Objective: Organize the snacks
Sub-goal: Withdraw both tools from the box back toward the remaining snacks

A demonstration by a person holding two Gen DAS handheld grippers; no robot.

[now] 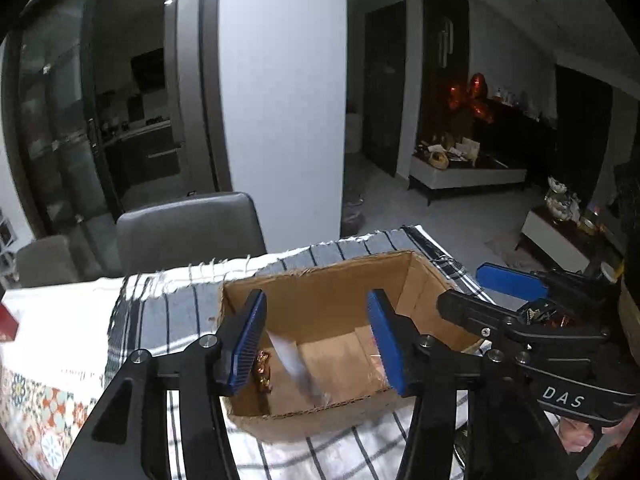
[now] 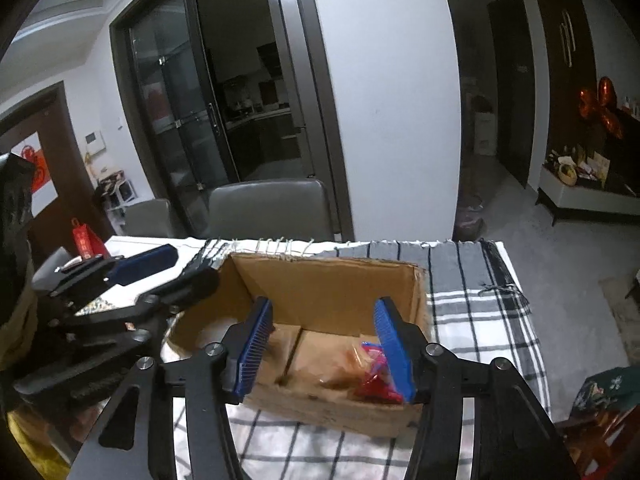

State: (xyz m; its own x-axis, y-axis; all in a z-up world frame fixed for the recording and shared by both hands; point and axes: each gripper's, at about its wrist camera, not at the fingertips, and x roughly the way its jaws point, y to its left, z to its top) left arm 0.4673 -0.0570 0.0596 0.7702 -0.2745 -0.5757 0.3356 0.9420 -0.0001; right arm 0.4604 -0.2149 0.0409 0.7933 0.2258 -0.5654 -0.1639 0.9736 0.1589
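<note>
A brown cardboard box (image 1: 320, 300) sat open on a striped cloth (image 1: 168, 312), just in front of both claws. Inside it, a small shiny gold snack (image 1: 263, 372) lay on the box floor right beside the left claw's left finger. A pale, blurry packet (image 1: 296, 364) was in the box too, below the gap of the left claw (image 1: 316, 344) and touching neither pad. The left claw's blue fingers stood apart with nothing held between them.

In the right wrist view, a clear bag with brown and red snacks (image 2: 360, 372) lay in the box's right part, next to the right finger of the right claw (image 2: 326, 350). That claw's fingers were apart as well, and they pressed on nothing. A cardboard wall (image 2: 294, 350) split the box floor into two parts.

The two claws were side by side over the near edge of the box. Past the box stood a grey chair (image 2: 272, 208) and a white wall (image 2: 392, 100). A red bag (image 2: 86, 242) stood far off to the left on the table (image 1: 60, 320).
</note>
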